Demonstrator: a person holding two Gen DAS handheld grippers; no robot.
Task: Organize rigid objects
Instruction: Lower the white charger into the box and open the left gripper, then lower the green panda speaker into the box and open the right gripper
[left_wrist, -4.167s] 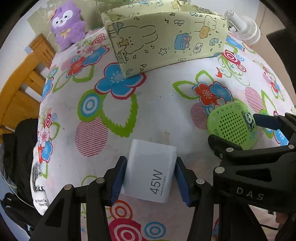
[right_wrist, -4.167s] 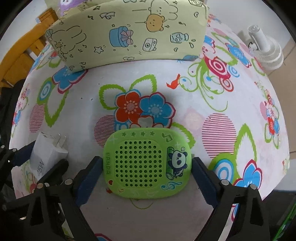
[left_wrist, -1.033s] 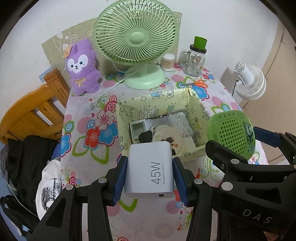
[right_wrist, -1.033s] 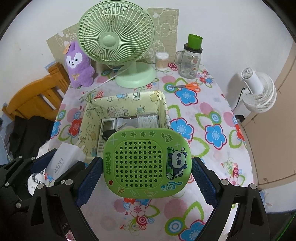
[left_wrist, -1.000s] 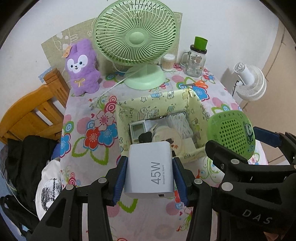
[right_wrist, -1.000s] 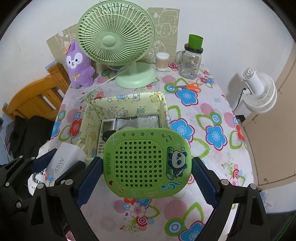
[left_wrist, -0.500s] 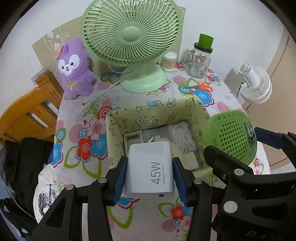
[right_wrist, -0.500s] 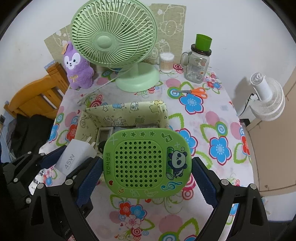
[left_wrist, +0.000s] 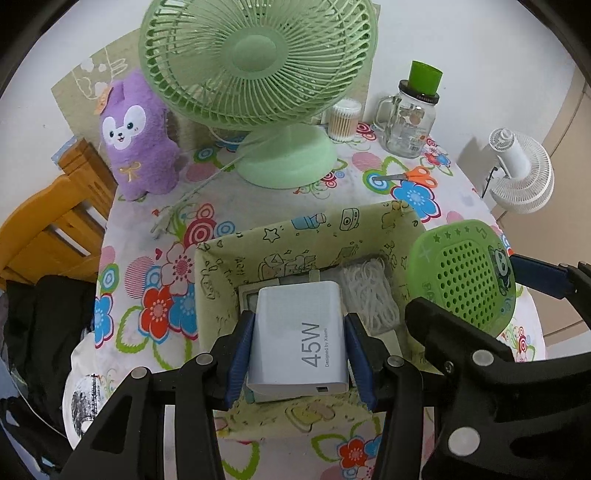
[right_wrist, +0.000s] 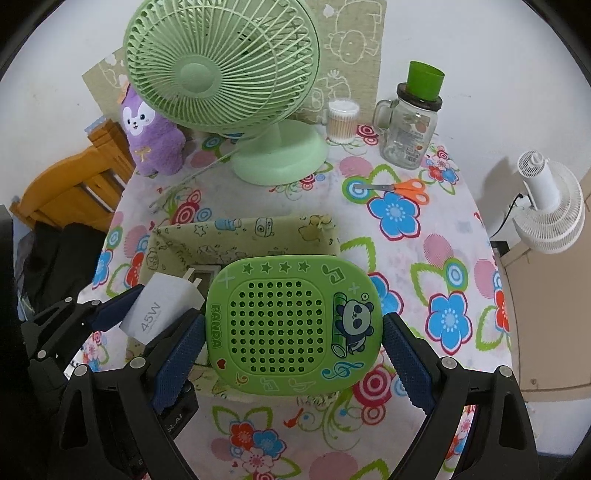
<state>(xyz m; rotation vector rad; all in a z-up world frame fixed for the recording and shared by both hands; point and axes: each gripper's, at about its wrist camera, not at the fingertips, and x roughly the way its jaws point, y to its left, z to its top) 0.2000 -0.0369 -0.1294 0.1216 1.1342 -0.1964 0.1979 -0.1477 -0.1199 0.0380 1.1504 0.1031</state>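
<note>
Left wrist view: I had left gripper (left_wrist: 300, 352) clenched on white 45W charger (left_wrist: 301, 339), pads on both sides, prongs pointing away. Charger hung above open fabric box (left_wrist: 221, 258); inside box I saw grey device and white cord bundle (left_wrist: 365, 295). Green fan (left_wrist: 258, 66) and purple plush (left_wrist: 138, 136) stood behind box

Right wrist view: I had right gripper (right_wrist: 293, 356) grasping green panda speaker (right_wrist: 291, 325) by both sides, above near right corner of box (right_wrist: 240, 236). Charger (right_wrist: 159, 314) was just left of speaker. Scissors (right_wrist: 399, 188) and glass jar (right_wrist: 410, 125) lay well beyond, on flowered tablecloth (right_wrist: 461, 280)
</note>
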